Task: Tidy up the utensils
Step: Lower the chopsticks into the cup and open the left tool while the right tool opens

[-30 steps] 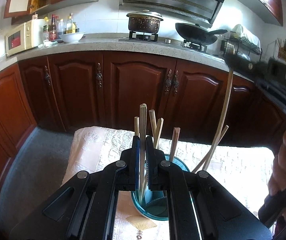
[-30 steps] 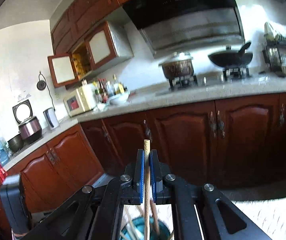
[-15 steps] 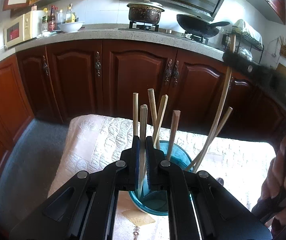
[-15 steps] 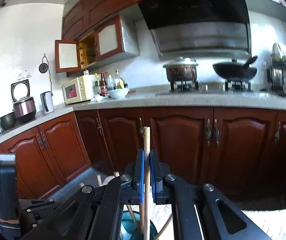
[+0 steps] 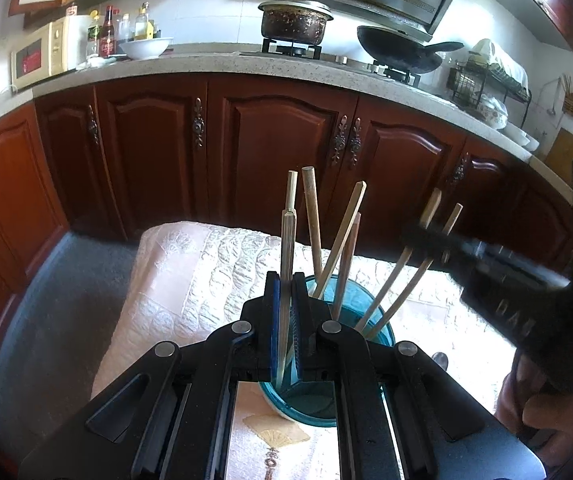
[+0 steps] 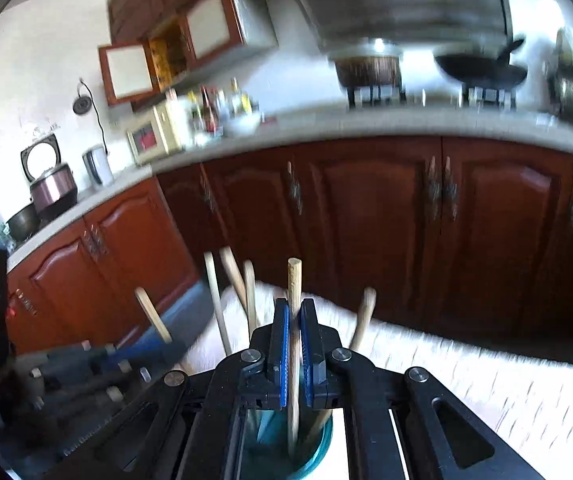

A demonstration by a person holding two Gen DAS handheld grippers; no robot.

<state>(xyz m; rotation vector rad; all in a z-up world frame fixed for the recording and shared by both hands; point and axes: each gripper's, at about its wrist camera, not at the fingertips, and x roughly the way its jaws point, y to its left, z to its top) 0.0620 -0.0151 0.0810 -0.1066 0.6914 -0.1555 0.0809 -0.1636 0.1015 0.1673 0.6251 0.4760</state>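
A teal glass cup (image 5: 366,332) stands on a white patterned cloth (image 5: 190,276) and holds several wooden chopsticks (image 5: 312,220). My left gripper (image 5: 286,280) is shut on one upright chopstick (image 5: 287,240) whose lower end reaches into the cup. My right gripper (image 6: 294,312) is shut on another chopstick (image 6: 294,280) that also stands in the cup (image 6: 318,440). The right gripper also shows in the left wrist view (image 5: 430,240), low over the cup's right side. The right wrist view is blurred.
Dark red cabinets (image 5: 278,140) run behind the table under a stone counter with a pot (image 5: 294,20), a wok (image 5: 398,48) and a microwave (image 5: 42,56). Grey floor (image 5: 46,312) lies left of the table. A hand (image 5: 546,408) shows at the right edge.
The right gripper has come down with its chopstick, sliding it deeper into the cup. The left gripper has kept its hold and tilted downward slightly.
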